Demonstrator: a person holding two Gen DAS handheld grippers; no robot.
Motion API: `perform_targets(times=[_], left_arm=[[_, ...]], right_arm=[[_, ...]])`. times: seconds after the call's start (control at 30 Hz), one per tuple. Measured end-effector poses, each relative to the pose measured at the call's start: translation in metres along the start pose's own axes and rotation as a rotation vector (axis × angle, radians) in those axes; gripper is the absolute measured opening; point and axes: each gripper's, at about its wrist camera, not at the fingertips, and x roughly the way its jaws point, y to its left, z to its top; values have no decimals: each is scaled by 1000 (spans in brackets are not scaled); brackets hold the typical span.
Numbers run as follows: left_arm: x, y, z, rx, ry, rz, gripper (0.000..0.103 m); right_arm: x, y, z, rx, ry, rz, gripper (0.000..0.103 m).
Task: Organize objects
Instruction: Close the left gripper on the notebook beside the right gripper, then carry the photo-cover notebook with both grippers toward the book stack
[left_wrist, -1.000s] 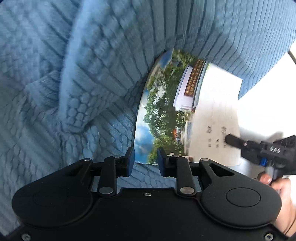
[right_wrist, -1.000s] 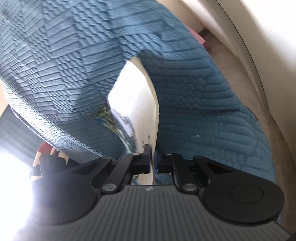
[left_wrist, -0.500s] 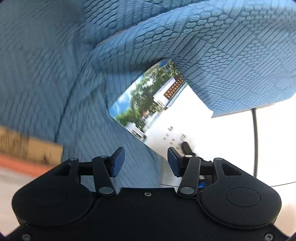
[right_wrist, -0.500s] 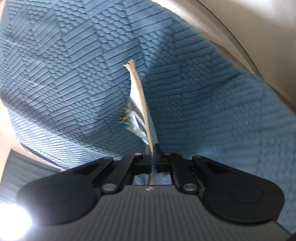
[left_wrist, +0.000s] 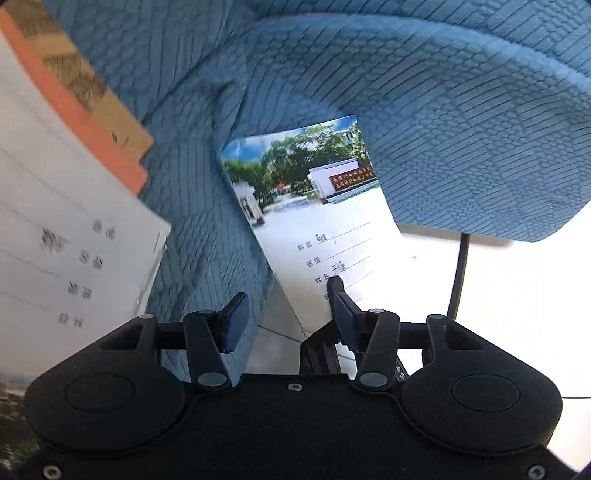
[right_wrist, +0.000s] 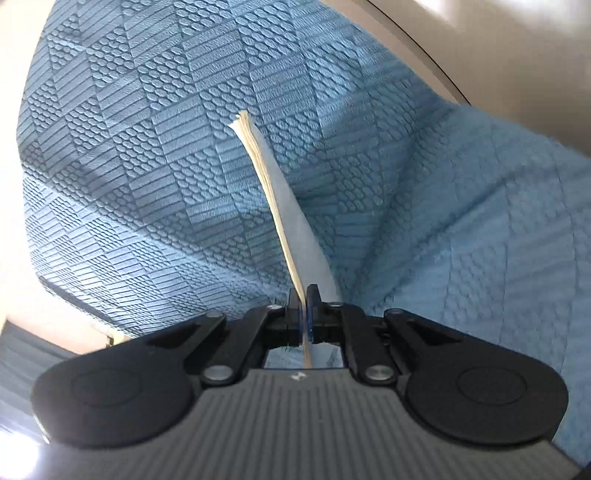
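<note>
A thin notebook (left_wrist: 314, 206) with a photo of trees and a gate on its cover sticks out from under a fold of blue quilted fabric (left_wrist: 443, 110). My right gripper (right_wrist: 303, 295) is shut on its near edge. In the right wrist view the notebook (right_wrist: 273, 192) stands edge-on, straight ahead. In the left wrist view the right gripper (left_wrist: 334, 288) shows as a black tip on the cover's lower part. My left gripper (left_wrist: 290, 301) hangs just short of the notebook. Its jaws are closing slightly with nothing pressed between them; only fabric lies behind the gap.
A stack of books lies at the left: a white booklet (left_wrist: 55, 240) with printed lines, an orange cover (left_wrist: 74, 110) and a brown one (left_wrist: 92, 85). A black cable (left_wrist: 458, 273) runs down a bright white surface (left_wrist: 517, 314) at the right. Blue fabric (right_wrist: 461, 240) fills the right wrist view.
The left jaws have widened and come away from the notebook's edge, and the view has rolled, bringing the book stack in at left. The right gripper has drawn the notebook further out of the fabric.
</note>
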Motion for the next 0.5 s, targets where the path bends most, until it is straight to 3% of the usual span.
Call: perform_targets(times=[0.23,0.33,0.4,0.5], left_arm=[[23,12,-7,-54,29,-46,39],[36,16,-10,-84,56,-71,33],[42,18,-11,-103,61,-84,25],[45,21,-11,-108,52,-72,22]], right_arm=[[-13,-6,-17,96,-45,4,6],[-8,-16,-18,178,-17,51,8],[-7,-18,-23,202,5,34,8],[-1,-20,-23,194,17,4,8]])
